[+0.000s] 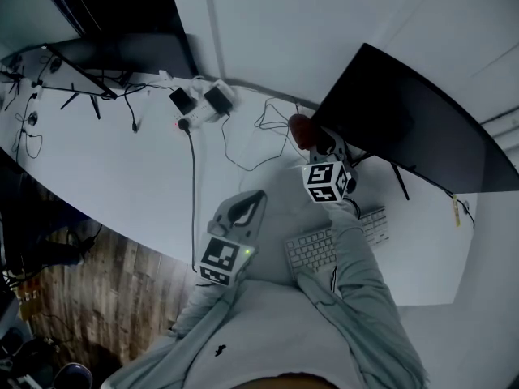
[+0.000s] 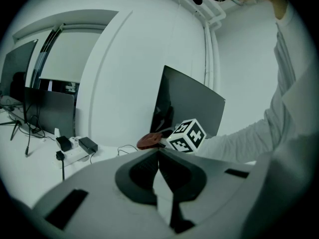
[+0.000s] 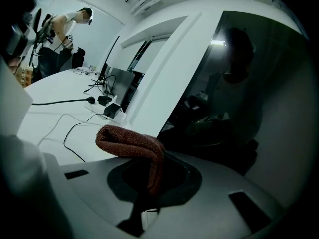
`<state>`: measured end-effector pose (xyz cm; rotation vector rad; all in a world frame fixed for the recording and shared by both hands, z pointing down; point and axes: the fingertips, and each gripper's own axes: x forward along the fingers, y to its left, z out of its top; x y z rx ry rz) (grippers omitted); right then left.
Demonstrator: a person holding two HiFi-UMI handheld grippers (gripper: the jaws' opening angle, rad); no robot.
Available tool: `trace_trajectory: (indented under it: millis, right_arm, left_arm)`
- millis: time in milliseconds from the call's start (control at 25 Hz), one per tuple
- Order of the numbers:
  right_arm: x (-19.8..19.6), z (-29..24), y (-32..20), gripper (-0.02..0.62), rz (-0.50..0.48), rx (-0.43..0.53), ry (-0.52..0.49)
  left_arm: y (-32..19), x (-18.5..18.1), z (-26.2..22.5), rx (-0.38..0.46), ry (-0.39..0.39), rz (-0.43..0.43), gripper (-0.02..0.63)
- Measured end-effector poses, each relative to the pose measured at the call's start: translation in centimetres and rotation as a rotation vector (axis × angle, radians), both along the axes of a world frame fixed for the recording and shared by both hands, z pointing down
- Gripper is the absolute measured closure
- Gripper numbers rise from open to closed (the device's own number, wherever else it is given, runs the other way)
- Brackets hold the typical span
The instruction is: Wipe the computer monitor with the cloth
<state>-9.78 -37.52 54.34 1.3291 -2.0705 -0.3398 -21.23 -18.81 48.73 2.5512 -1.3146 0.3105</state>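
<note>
**Q:** Largest entry first?
**A:** White desk. It runs beneath the computer monitor and far out to the monitor's left. The monitor's screen is dark and blank.

**Q:** Next down?
**A:** Keyboard. It lies flat in front of the monitor, partly under your right sleeve.

**Q:** And the grippers?
**A:** Your left gripper is well apart from the monitor, to its left and nearer you. Its jaws are pressed together with nothing in them. Your right gripper is up at the monitor's lower left edge, with its jaws clamped on the cloth.

**Q:** The cloth itself?
**A:** Cloth, reddish-brown. It folds over above the jaws, and its free end is just beside the monitor's left edge. You cannot tell from here whether it touches the screen.

**Q:** Smallest?
**A:** Power strip. It sits left of the monitor by the wall, with black adapters plugged in.
</note>
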Motion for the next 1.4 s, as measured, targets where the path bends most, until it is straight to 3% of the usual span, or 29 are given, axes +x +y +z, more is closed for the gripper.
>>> trace_trajectory:
  millis: [400, 760, 1400]
  right_arm:
    - [0.8, 1.2, 0.0, 0.558, 0.023, -0.038, -0.027]
    - [4.7, 1.4, 0.7, 0.557, 0.102, -0.062, -0.081]
    - [17.0, 1.0, 3.5, 0.557, 0.22, -0.09, -0.158]
  left_arm:
    - [-0.1, 0.2, 0.3, -0.002, -0.003, 0.007, 0.586]
    - [0.3, 1.3, -0.1, 0.002, -0.032, 0.023, 0.586]
    - [2.7, 10.5, -2.0, 0.004, -0.044, 0.07, 0.585]
